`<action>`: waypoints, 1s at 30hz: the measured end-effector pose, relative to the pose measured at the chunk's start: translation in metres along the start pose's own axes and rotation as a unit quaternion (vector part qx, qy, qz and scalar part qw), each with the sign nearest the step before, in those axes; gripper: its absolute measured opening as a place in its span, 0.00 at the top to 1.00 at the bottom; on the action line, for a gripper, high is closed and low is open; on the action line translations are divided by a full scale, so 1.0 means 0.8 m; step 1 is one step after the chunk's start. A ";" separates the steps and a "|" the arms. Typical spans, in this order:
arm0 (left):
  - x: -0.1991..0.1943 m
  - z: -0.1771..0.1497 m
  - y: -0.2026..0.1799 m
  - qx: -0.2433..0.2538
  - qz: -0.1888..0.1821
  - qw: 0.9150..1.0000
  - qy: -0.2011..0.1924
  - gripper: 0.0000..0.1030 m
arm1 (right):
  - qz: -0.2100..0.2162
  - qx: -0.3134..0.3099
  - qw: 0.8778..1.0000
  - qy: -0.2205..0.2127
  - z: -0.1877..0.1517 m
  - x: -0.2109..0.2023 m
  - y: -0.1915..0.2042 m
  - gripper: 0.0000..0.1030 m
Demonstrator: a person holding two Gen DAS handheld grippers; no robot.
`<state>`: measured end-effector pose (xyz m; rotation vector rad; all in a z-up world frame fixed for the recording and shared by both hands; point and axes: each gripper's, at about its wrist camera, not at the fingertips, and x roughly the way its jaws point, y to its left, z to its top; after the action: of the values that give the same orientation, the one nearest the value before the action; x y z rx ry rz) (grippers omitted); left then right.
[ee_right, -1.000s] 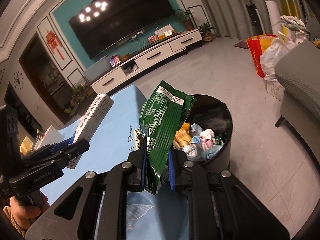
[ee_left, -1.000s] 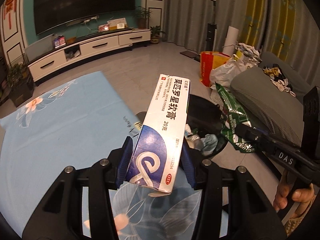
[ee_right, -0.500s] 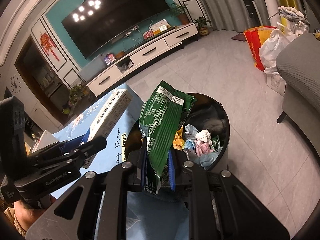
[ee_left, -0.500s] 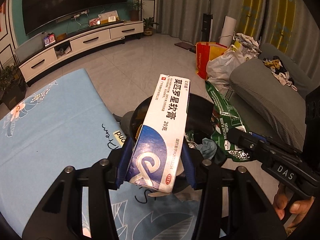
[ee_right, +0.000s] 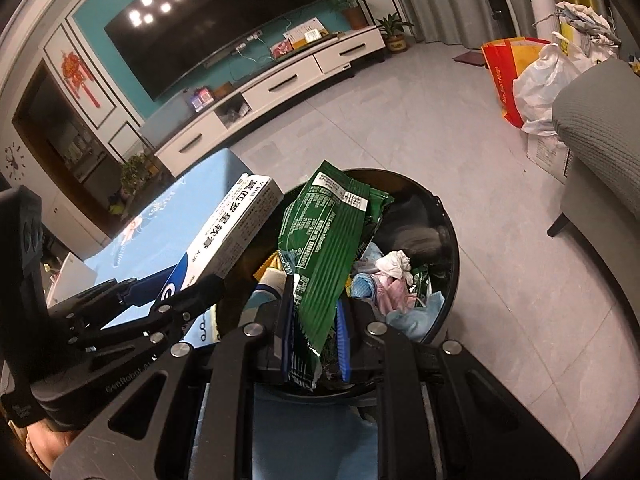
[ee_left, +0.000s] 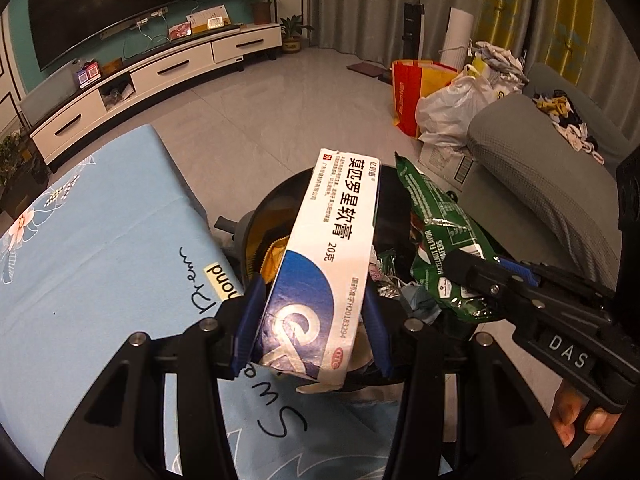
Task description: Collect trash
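Both my jaws are clamped: the left gripper (ee_left: 312,332) on the white-and-blue ointment box (ee_left: 324,280), the right gripper (ee_right: 314,336) on the green wafer wrapper (ee_right: 324,256). Over the last second both have travelled from above the blue worktop (ee_left: 100,248) to over the black trash bin (ee_right: 450,232) just ahead, so only the drop seems left.

The box (ee_left: 332,260) is white with black Chinese print and a blue patch bearing a silver swirl; beside it the wrapper (ee_right: 324,248) is dark green with white text and a white label. Both claws are black with blue pads (ee_left: 248,320). The bin (ee_right: 448,224) past the box is black, holding pink, white and pale blue scraps. The desk (ee_left: 100,240) left of the box is light blue with flowers and black script.
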<state>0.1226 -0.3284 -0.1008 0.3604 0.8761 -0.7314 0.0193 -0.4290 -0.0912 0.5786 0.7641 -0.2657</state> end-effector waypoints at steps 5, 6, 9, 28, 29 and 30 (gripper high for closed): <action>0.017 0.000 -0.003 0.008 0.003 1.000 0.014 0.52 | -0.011 -0.004 1.000 0.009 0.001 0.010 0.001 0.81; 0.018 0.001 -0.003 0.010 0.004 1.000 0.015 0.52 | -0.014 -0.005 1.000 0.010 0.001 0.011 0.001 0.81; 0.021 0.002 -0.005 0.013 0.005 1.000 0.016 0.44 | -0.016 -0.005 1.000 0.008 0.004 0.012 0.001 0.78; -0.070 -0.015 0.011 -0.004 0.028 0.999 -0.039 0.03 | -0.038 -0.002 0.999 -0.035 -0.001 -0.063 0.003 0.15; -0.081 -0.018 0.014 -0.009 0.029 0.999 -0.042 0.03 | -0.040 -0.005 0.999 -0.037 -0.003 -0.071 0.006 0.10; -0.090 -0.022 0.017 -0.013 0.032 0.998 -0.045 0.03 | -0.041 -0.007 0.998 -0.040 -0.004 -0.079 0.009 0.08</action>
<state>0.0916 -0.2784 -0.0539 0.3279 0.7848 -0.6720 -0.0239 -0.4201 -0.0455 0.5208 0.7122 -0.3575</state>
